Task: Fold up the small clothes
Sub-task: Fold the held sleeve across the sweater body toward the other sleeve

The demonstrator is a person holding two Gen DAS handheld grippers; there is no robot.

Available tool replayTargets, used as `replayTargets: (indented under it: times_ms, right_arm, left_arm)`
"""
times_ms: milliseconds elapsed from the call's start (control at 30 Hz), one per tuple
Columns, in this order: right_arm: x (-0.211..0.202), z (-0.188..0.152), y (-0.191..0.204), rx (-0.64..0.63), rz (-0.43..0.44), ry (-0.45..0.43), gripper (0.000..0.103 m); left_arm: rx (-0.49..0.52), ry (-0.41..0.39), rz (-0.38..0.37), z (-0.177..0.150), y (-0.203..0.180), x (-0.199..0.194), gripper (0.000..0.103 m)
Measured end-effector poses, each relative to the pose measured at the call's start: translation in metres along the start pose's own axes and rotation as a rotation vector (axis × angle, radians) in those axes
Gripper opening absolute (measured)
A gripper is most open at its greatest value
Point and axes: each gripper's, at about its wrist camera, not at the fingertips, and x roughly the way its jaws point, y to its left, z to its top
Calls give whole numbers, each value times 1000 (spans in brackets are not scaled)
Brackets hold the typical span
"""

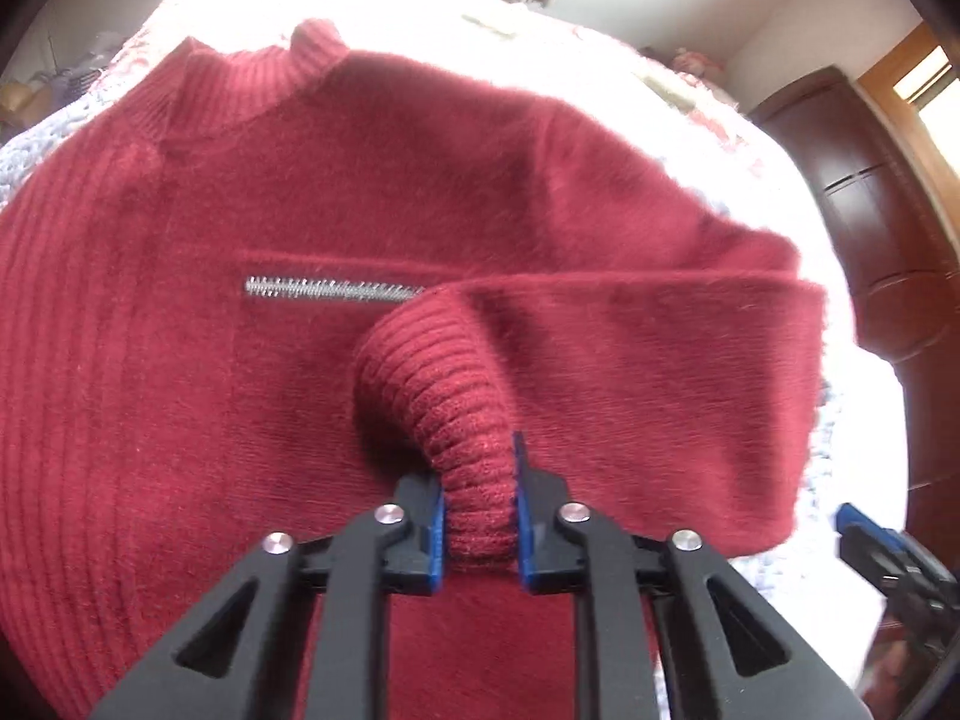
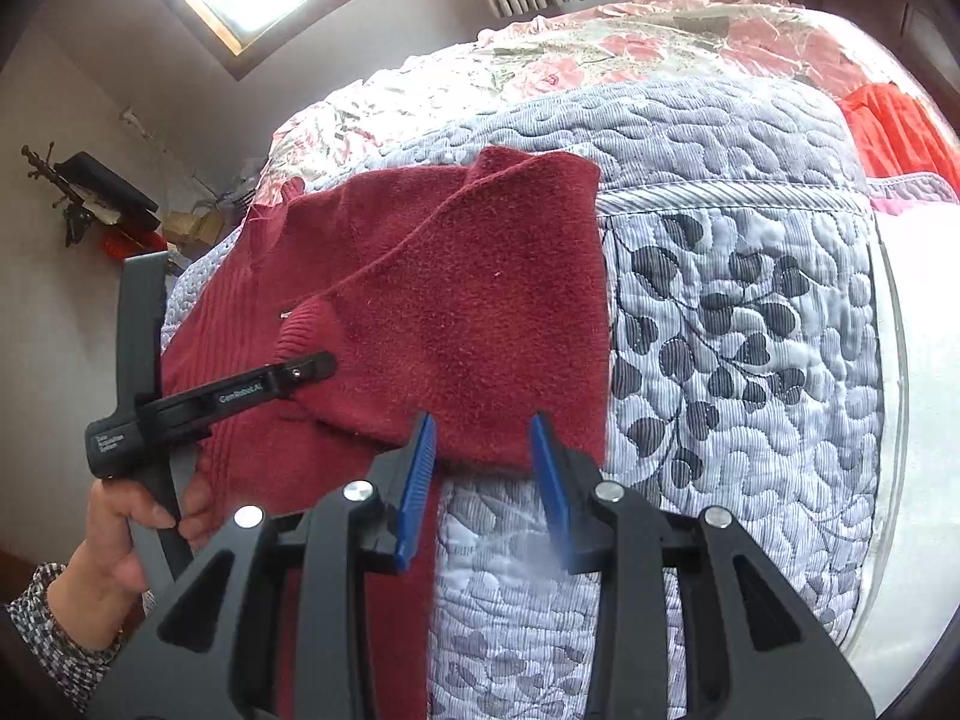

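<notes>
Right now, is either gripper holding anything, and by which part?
The left gripper pinches the red sweater by its ribbed sleeve cuff. The right gripper is open, holding nothing.

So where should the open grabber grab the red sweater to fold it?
Probably the bottom hem of the red sweater, at the corner right in front of the right gripper. The edge lies flat on the quilt between the open fingers, so sliding in low from the near side looks easiest. The left gripper already pinches the ribbed cuff.
</notes>
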Motion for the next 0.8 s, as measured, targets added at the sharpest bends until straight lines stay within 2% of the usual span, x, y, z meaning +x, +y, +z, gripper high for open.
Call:
replayTargets:
  times_ms: [167, 267, 333, 433, 567, 667, 700, 733, 767, 800]
  right_arm:
    - [-2, 3, -2, -5, 8, -6, 34]
    - [-1, 7, 2, -7, 24, -9, 34]
    - [4, 12, 8, -6, 38, -5, 35]
    - [15, 17, 18, -12, 50, 1, 46]
    - [46, 28, 31, 12, 62, 43, 69]
    - [74, 35, 42, 11, 31, 100, 73]
    - [84, 36, 44, 15, 6, 121, 73]
    - [93, 37, 45, 14, -10, 139, 70]
    - [101, 37, 45, 7, -23, 160, 51]
    - [109, 37, 45, 4, -35, 186, 23]
  left_arm:
    - [-11, -133, -43, 11, 20, -51, 16]
    - [1, -216, 10, 20, 46, -85, 16]
    - [-15, -242, 53, 25, 71, -100, 16]
    - [-33, -246, 143, 29, 112, -108, 16]
    - [-104, -178, 171, 29, 159, -89, 17]
    - [-124, -159, 179, 18, 168, -66, 23]
    - [-133, -160, 185, 16, 172, -62, 29]
    - [-136, -165, 199, 13, 176, -63, 36]
    - [-136, -175, 214, 13, 181, -65, 38]
    - [-131, -179, 224, 12, 181, -67, 40]
